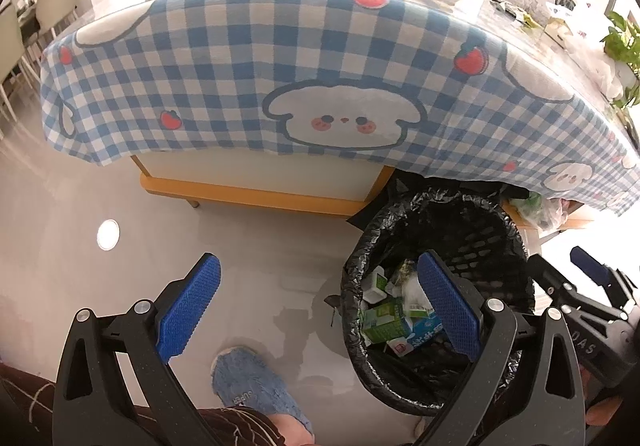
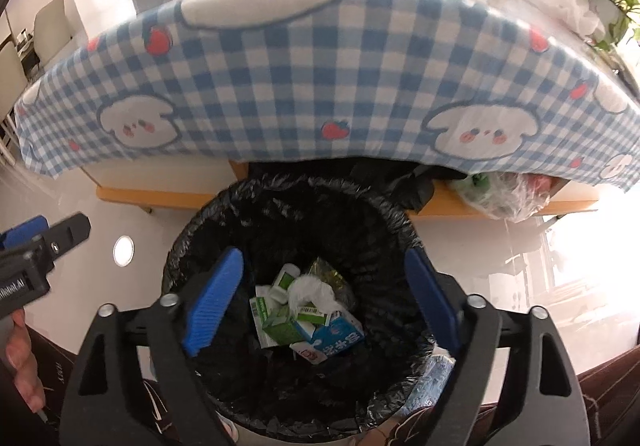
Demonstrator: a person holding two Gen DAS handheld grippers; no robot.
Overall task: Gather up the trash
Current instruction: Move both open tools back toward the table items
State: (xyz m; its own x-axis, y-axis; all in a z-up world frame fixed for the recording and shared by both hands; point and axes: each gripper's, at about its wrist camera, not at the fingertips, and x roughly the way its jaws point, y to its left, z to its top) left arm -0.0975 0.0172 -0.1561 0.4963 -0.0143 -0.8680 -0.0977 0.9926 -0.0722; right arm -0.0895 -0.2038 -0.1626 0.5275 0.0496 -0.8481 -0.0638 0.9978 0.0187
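A crinkled glossy black plastic liner (image 2: 208, 221) lines the bin beside a checked cloth tablecloth (image 2: 280, 85) above a glossy floor (image 1: 80, 185).

The right gripper (image 2: 324, 298) was held pointing steeply downward, its blue-padded jaws spread wide with nothing pressed between them. The left gripper (image 1: 320, 306) was likewise angled downward, jaws parted and empty (its own padded fingers (image 1: 191, 308) standing well apart). A hand (image 2: 22, 362) was seen gripping the left tool's handle at the frame's lower edge.
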